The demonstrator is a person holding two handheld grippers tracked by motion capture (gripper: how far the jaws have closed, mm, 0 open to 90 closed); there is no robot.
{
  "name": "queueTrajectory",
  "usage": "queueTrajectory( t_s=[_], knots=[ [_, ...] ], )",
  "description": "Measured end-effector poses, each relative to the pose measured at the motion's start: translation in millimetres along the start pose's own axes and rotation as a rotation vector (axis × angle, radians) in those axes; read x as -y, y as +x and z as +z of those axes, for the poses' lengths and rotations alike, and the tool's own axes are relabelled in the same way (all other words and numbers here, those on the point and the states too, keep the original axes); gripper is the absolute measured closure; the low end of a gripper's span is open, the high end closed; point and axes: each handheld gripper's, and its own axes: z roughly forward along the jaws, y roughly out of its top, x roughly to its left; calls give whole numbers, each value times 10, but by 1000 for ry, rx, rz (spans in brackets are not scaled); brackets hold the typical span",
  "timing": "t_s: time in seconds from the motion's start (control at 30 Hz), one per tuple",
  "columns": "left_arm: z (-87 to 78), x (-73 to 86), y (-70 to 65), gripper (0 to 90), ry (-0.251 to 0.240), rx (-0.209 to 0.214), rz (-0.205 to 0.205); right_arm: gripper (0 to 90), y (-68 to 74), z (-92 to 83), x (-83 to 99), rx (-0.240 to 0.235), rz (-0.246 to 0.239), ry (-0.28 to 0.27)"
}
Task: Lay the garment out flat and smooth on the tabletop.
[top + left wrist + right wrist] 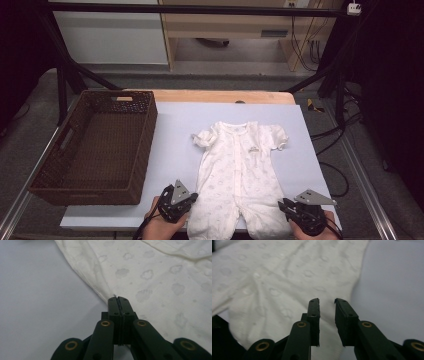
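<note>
A white baby romper [240, 170] with a faint cloud print lies flat on the pale table cover [175, 135], neck away from me and legs toward the near edge. My left gripper [192, 196] sits at the outer hem of the romper's left leg. In the left gripper view its jaws [118, 298] are pressed together, with the hem of the romper [150, 277] running into their tips. My right gripper [281, 204] is at the right leg. In the right gripper view it [327, 300] stands open by a narrow gap just over the romper [274, 277], near its edge.
A dark brown wicker basket [85, 194] with nothing in it stands on the left side of the table. The wooden table edge [220, 96] shows at the back. Black frame legs and cables lie on the floor beyond and to the right.
</note>
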Motion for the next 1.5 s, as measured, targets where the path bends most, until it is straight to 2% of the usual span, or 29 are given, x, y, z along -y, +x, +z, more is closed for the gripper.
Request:
queueTrajectory(
  t_s=[0.23, 0.37, 0.5, 0.63, 0.67, 0.77, 0.83, 0.87, 0.93, 1.07, 1.23, 1.33, 1.4, 1.5],
  knots=[
    [3, -2, -6, 898, -1, 0, 2, 708, 435, 125, -153, -134, -114, -42],
    [0, -3, -5, 898, -1, 2, 0, 668, 646, 267, -178, -176, -173, 7],
    [3, -7, -16, 898, 0, 3, 4, 668, 740, 370, -152, -183, -184, 56],
    [2, -8, -24, 898, 0, 6, 5, 811, 828, 446, -129, -149, -195, 110],
    [1, -7, -25, 898, 0, 6, 5, 830, 839, 448, -132, -138, -202, 113],
    [-6, -6, -37, 898, 0, 9, 6, 840, 863, 427, -144, -123, -177, 122],
    [-15, 1, -50, 898, 3, 14, 8, 843, 909, 399, -131, -133, -166, 124],
    [-20, 6, -59, 898, 3, 15, 10, 870, 939, 387, -122, -138, -170, 120],
    [-32, 13, -74, 898, 6, 19, 12, 867, 982, 372, -108, -139, -174, 116],
    [-61, 30, -94, 897, 9, 24, 14, 806, 960, 379, -117, -145, -168, 100],
    [-90, 41, -79, 897, 5, 26, 5, 609, 899, 331, -153, -168, -142, 37],
    [-98, 35, -57, 889, -3, 21, -8, 500, 826, 337, -208, -151, -139, 14],
    [-108, 9, -36, 809, -20, -5, -12, 427, 758, 352, -246, -134, -128, -6],
    [-109, -69, 46, 675, -66, -36, -36, 350, 584, 421, -328, -117, -102, -39]
  ],
)
